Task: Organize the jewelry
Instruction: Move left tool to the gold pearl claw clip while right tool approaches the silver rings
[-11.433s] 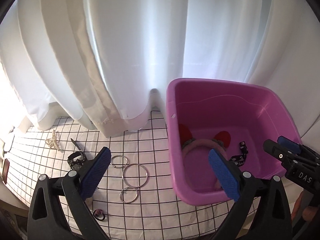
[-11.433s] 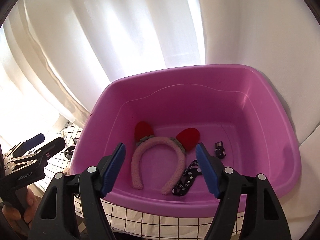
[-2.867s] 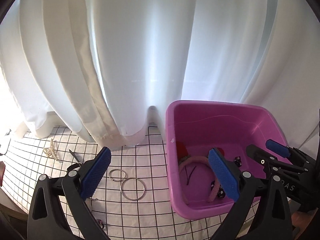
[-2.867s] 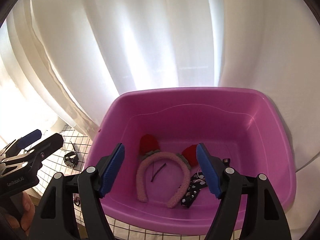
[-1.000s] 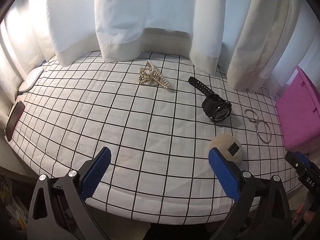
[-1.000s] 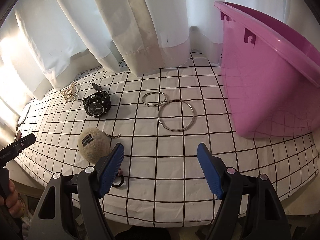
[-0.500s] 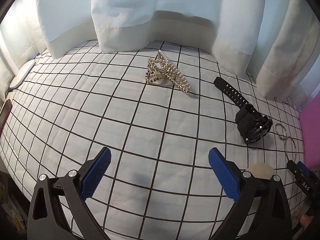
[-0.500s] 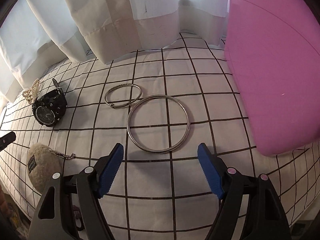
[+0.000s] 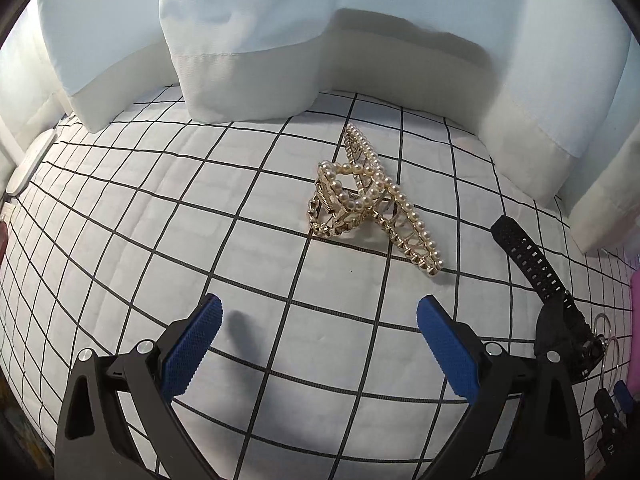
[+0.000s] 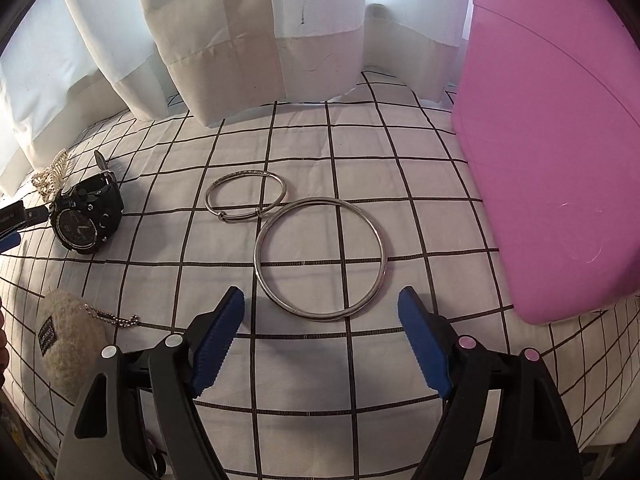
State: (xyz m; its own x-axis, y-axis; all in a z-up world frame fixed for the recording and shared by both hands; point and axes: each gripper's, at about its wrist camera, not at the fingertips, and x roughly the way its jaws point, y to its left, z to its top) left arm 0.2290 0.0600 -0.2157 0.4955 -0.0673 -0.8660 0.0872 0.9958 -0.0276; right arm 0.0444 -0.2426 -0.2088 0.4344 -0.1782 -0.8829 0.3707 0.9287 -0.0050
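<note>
Left gripper: held low over the worktop, its two blue-padded fingers spread wide apart and holding nothing.
Pearl hair claw: gold metal edged with small pearls, lying on its side on the worktop just ahead of the left gripper, roughly in line with the gap between the fingers and not touching them.
Black watch: lies on the worktop to the right of the hair claw in the left view, its perforated strap stretched toward the curtain; in the right view its round dial faces up, at the far left.
Right gripper: also low over the worktop, blue fingers set wide apart, empty.
Large silver bangle: a plain hoop lying flat on the worktop just in front of the right gripper, its near edge falling between the two fingertips.
Small silver bangle: lies flat just beyond and to the left of the large one; their rims meet or nearly meet at one spot, which of the two I cannot tell.
Fuzzy keychain: a cream pom-pom with a dark label and a short ball chain, on the worktop left of the right gripper.
Pink tub: stands on the worktop at the right of the right view, its outer wall beside the bangles; its inside is hidden here.
Worktop: covered with a white cloth printed with a black grid.
Curtain: white, hanging along the back with its hem resting on the cloth.
</note>
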